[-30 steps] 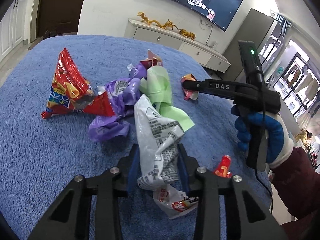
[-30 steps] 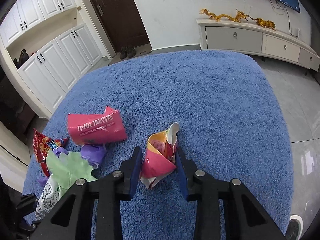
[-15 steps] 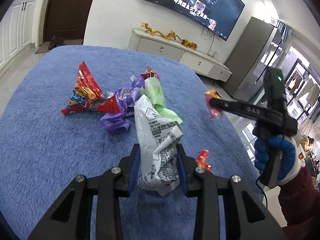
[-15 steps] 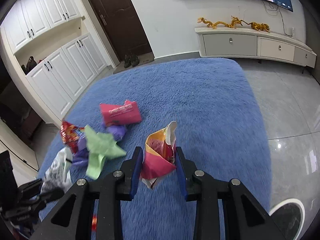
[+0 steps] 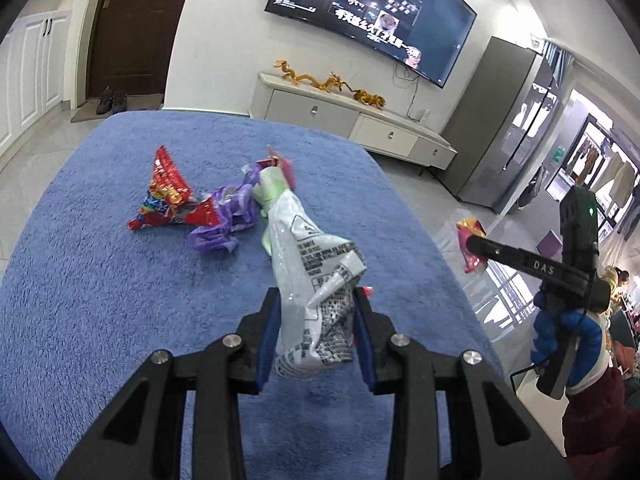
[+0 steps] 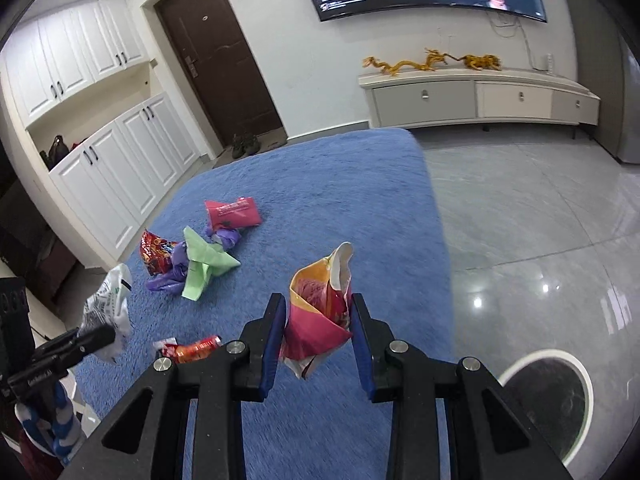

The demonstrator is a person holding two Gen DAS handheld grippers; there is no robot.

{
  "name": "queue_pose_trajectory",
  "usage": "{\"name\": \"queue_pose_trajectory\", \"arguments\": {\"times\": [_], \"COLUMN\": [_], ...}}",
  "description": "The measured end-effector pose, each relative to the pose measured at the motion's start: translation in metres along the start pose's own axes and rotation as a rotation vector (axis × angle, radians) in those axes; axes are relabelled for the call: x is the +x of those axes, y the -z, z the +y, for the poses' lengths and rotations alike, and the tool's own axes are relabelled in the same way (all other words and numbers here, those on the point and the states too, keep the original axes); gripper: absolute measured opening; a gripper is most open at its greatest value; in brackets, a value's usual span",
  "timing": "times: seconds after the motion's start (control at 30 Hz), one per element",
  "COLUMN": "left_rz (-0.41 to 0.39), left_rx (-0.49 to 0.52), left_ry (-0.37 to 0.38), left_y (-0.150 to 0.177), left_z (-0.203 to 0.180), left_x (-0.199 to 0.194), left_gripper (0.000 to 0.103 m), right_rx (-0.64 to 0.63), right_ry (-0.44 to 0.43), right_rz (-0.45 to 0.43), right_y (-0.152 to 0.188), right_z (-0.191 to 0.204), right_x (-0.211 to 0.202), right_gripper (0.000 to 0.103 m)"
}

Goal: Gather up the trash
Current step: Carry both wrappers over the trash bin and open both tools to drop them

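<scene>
The left gripper (image 5: 316, 338) has its jaws drawn in narrow and pressed against the sides of a crumpled white plastic bag (image 5: 314, 280) with black print, which sticks up between the blue pads, held clear of the blue rug (image 5: 100, 300). The right gripper (image 6: 318, 342) likewise has its jaws nearly together on a folded red and yellow snack wrapper (image 6: 316, 312), whose torn silvery top stands up above the pads.

Beyond the left jaws, a loose heap of trash lies on the rug: a red snack bag (image 5: 168, 196) at the left, a purple wrapper (image 5: 224, 220) touching it, and a pale green wrapper (image 5: 272, 188) partly hidden behind the white bag. In the right wrist view the same heap appears to the left, with a pink packet (image 6: 232, 212) lying just beyond the green and purple pieces, and a small red and white wrapper (image 6: 192, 350) lying alone on the rug close to the right gripper's left finger.

To the lower right of the right gripper, a round white-rimmed bin (image 6: 548, 400) with a dark inside stands on the grey tiled floor (image 6: 540, 220), beside the rug's edge. A blue and white gloved hand (image 5: 568, 340) holds the right gripper's handle in the left wrist view.
</scene>
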State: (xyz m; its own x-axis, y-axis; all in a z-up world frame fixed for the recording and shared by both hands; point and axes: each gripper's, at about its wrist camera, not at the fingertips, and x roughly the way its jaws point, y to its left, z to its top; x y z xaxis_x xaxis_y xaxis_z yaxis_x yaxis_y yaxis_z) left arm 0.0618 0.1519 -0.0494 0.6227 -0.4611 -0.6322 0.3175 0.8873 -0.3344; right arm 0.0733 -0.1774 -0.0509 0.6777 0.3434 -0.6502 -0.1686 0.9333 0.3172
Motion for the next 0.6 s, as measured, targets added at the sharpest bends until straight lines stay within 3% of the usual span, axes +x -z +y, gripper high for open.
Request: {"name": "queue_pose_trajectory", "arguments": {"times": [0.37,0.6], "left_rz": [0.043,0.116], "left_rx": [0.096,0.224], "left_ry": [0.04,0.098], "left_y": [-0.001,-0.007], "left_z": [-0.059,-0.127], "left_x": [0.011,0.047], "left_gripper": [0.032,0.032], "right_rx": [0.106,0.232], "right_ry": [0.043,0.069], "right_rz": [-0.047,-0.073], "right_y": [0.031,0.061], "right_z": [-0.052,-0.108], "right_x": [-0.037,-0.055], "right_gripper": [0.03,0.03]}}
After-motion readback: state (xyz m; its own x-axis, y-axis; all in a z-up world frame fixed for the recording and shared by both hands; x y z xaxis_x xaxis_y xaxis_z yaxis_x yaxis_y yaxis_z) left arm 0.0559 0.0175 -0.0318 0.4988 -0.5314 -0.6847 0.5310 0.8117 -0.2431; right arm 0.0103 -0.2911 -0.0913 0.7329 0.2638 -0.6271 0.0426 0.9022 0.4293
